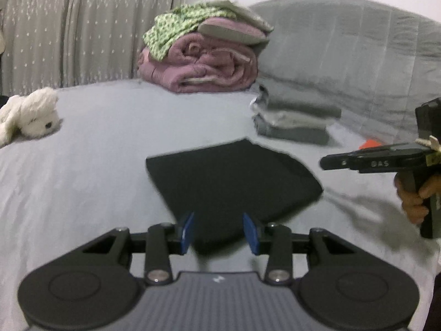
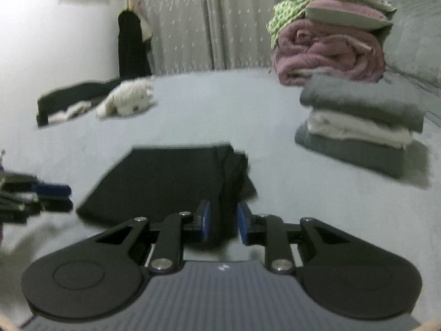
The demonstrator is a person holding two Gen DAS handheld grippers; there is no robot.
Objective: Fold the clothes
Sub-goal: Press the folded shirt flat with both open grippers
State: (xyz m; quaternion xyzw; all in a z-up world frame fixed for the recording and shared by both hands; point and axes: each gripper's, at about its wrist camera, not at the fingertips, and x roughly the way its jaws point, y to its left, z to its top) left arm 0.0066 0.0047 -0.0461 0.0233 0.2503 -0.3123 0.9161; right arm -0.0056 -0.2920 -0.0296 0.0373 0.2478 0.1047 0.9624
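Grippers (image 1: 219, 231) flank folded black garment (image 1: 234, 182)

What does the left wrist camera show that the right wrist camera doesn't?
Only the left wrist view shows a hand gripping the right claw's handle and a small orange thing behind that claw. Only the right wrist view shows dark clothing hanging by the curtain and a dark item on the bed's far left. Both show the folded black garment, stuffed toy, grey-and-white stack and pink blanket.
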